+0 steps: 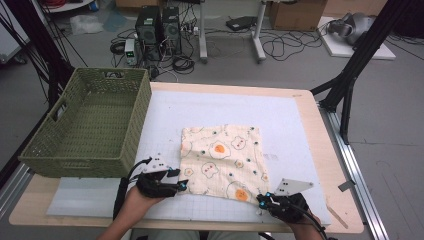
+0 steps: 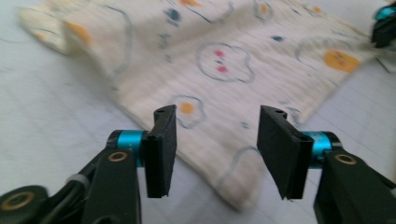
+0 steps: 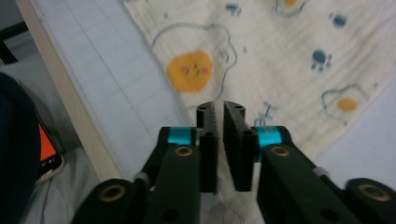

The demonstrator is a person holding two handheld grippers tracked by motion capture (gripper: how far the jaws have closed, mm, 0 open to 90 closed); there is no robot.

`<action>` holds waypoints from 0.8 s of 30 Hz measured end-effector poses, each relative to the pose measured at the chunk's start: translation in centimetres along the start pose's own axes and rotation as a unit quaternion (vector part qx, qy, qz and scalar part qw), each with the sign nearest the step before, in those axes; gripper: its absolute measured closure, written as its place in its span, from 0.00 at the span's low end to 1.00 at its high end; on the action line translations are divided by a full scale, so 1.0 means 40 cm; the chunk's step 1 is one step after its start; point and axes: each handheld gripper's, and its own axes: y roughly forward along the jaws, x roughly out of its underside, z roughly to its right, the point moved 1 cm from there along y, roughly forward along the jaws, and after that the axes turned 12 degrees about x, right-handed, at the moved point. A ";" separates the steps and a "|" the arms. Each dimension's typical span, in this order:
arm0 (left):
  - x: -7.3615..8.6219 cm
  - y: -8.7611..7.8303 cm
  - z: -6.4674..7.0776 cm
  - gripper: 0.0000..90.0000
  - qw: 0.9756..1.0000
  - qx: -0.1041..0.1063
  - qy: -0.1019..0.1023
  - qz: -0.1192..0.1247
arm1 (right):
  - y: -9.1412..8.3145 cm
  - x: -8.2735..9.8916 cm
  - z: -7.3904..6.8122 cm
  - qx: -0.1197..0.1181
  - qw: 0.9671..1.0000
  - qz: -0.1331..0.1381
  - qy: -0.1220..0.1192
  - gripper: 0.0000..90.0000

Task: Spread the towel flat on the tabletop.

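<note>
R gripper (image 3: pixel 218 119) at table's near edge, jaws nearly together, pinching the cloth's (image 1: pixel 220 162) near R corner. L gripper (image 2: pixel 217 135) jaws apart, cloth's near L corner betw. them, unpressed. Cloth lies flat mid-mat (image 1: pixel 165 115); green basket (image 1: pixel 87 125) far L.

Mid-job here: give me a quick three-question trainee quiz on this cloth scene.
1. True or false: the patterned cloth lies inside the green woven basket.
2. Which hand-held gripper stands open: left hand-held gripper or right hand-held gripper?
3. What does the cloth lie on: A) the white mat, B) the floor, C) a cardboard box?

Key: 1 false, it lies flat beside the basket. 2 left; the right one's jaws are nearly closed, with cloth edge between them. 3 A.
</note>
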 end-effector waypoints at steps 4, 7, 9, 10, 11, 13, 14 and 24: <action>-0.018 -0.002 -0.034 0.51 0.999 -0.015 -0.020 0.022 | 0.006 -0.039 0.021 0.027 0.999 0.042 0.020 0.76; -0.024 0.013 -0.055 0.52 0.999 -0.021 -0.026 0.016 | 0.038 -0.069 0.032 0.043 0.998 0.047 0.018 0.73; -0.023 0.037 -0.073 0.53 0.999 -0.028 -0.031 0.001 | 0.061 -0.083 0.038 0.052 0.997 0.044 0.021 0.70; -0.023 0.051 -0.084 0.53 0.999 -0.032 -0.035 -0.012 | 0.075 -0.089 0.041 0.056 0.997 0.042 0.022 0.68; -0.024 0.062 -0.090 0.53 0.999 -0.034 -0.037 -0.018 | 0.091 -0.095 0.045 0.060 0.997 0.040 0.024 0.67; -0.023 0.078 -0.092 0.53 0.998 -0.036 -0.034 -0.024 | 0.112 -0.102 0.048 0.061 0.997 0.036 0.023 0.65; -0.021 0.086 -0.091 0.53 0.998 -0.037 -0.032 -0.033 | 0.123 -0.106 0.048 0.060 0.997 0.033 0.021 0.65; -0.012 0.069 -0.054 0.96 0.997 -0.042 0.005 -0.068 | 0.167 -0.105 0.022 0.017 1.000 0.003 -0.013 0.98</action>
